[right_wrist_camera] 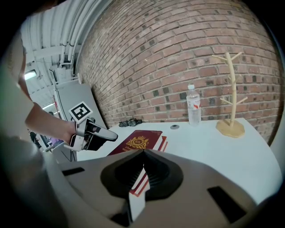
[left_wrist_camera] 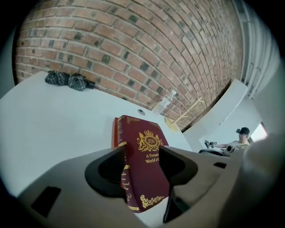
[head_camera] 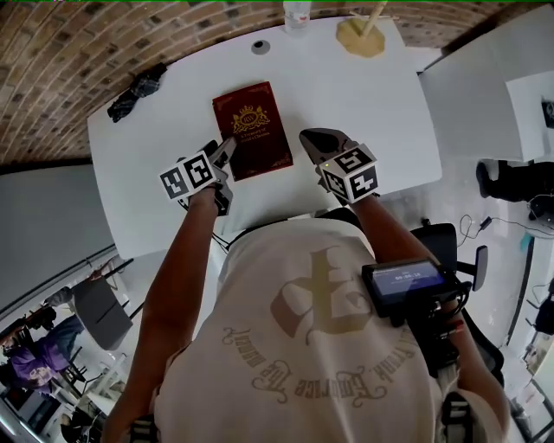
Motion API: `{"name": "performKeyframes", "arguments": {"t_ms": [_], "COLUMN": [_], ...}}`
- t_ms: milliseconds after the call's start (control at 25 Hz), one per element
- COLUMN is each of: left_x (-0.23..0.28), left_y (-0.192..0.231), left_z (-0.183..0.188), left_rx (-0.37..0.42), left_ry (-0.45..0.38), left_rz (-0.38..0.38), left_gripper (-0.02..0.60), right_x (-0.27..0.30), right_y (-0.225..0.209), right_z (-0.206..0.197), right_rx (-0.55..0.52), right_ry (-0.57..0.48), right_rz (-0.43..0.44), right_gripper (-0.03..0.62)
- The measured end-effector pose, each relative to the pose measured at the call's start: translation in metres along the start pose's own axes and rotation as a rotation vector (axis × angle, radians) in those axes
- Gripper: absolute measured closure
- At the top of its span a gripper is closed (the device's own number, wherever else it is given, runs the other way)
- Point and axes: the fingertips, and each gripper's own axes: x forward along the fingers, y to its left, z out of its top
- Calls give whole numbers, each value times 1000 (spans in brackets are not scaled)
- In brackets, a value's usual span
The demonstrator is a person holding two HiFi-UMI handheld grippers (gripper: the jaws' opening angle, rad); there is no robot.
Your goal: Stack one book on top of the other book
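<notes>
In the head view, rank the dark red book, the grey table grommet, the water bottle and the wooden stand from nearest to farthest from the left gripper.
1. dark red book: directly ahead, near left corner at the jaws.
2. grey table grommet: beyond the book, toward the far edge.
3. water bottle, far edge, and wooden stand, far right corner: too close to call.

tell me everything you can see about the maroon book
The maroon book is a hardcover with a gold crest, title and corner ornaments, and gold bands on the spine. It lies closed, face up, on a red book on the white table. The left gripper's open fingers sit at its spine edge.
</notes>
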Motion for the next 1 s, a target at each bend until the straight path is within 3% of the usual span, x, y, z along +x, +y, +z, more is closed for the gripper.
{"name": "performKeyframes", "arguments": {"t_ms": [280, 360, 760, 1000], "left_x": [-35, -45, -88, -106], "left_y": [-15, -23, -39, -42], "left_z": [13, 15, 19, 13], "left_rx": [60, 84, 247, 244], "left_ry": [-152, -196, -302, -328], "left_rz": [-44, -70, -127, -210], "left_gripper": [506, 536, 560, 561], "right_x": [2, -1, -7, -5], "right_y": [12, 16, 54, 74], "right_z": [32, 39, 63, 59], "right_rx": [-38, -44, -95, -104], "right_ry": [-75, -102, -195, -204], "right_rz": [23, 33, 134, 147], "right_gripper": [572, 572, 572, 572]}}
